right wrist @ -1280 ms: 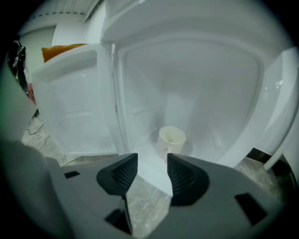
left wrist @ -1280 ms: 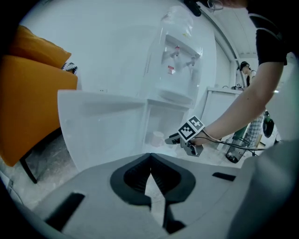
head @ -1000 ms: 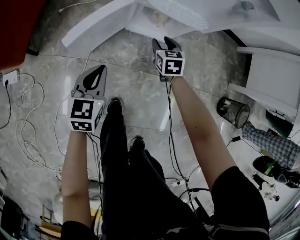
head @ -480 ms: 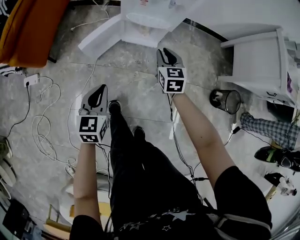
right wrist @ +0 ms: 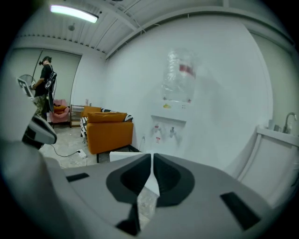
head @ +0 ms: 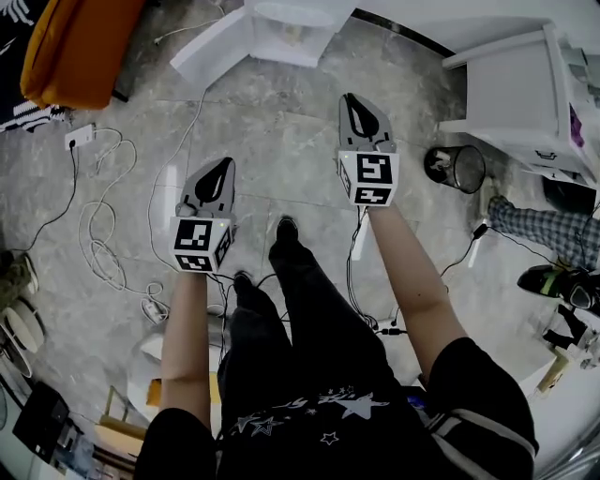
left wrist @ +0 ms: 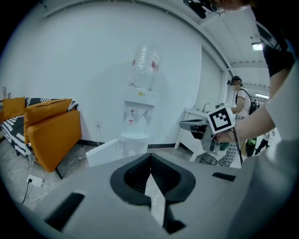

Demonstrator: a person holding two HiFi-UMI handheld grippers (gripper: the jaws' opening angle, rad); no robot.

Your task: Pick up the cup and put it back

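Observation:
No cup shows plainly in any view; a small pale thing in the niche of the white water dispenser [head: 281,21] is too small to name. My left gripper [head: 217,169] is held out over the floor, shut and empty, its jaws [left wrist: 150,156] meeting at the tip. To its right my right gripper [head: 357,101] sits a little farther forward. Its jaws have just been closing and now stand together with nothing between them [right wrist: 152,156]. Both gripper views face the dispenser [left wrist: 139,100] [right wrist: 172,122] with its bottle [right wrist: 180,74] on top.
An orange sofa [head: 80,47] stands at the left and a white table [head: 525,84] at the right, with a mesh waste bin [head: 455,167] beside it. Cables [head: 103,225] trail over the stone floor. Another person [right wrist: 46,79] stands far off.
The right gripper's jaws, apart a second ago, have come together. Both grippers have come up, and the dispenser has slid toward the top edge of the head view.

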